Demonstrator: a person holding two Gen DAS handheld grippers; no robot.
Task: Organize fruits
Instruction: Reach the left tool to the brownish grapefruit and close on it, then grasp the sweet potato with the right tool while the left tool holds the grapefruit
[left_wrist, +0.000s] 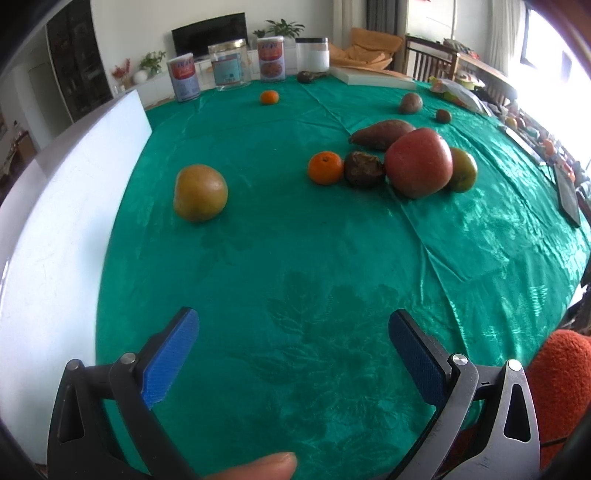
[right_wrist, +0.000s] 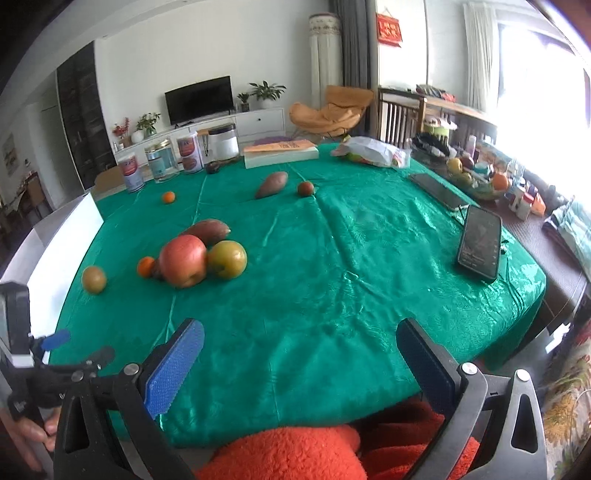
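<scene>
Hovering wide open and empty, the left gripper (left_wrist: 293, 328) has the yellow pear (left_wrist: 200, 192) at eleven o'clock and nearer than the fruit cluster, while the right gripper (right_wrist: 301, 341), equally spread and empty, sits farther off.

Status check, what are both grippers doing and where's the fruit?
Left gripper open, empty. Right gripper open, empty. Apple, orange, pear loose on green cloth, untouched. Nothing in the way.
</scene>
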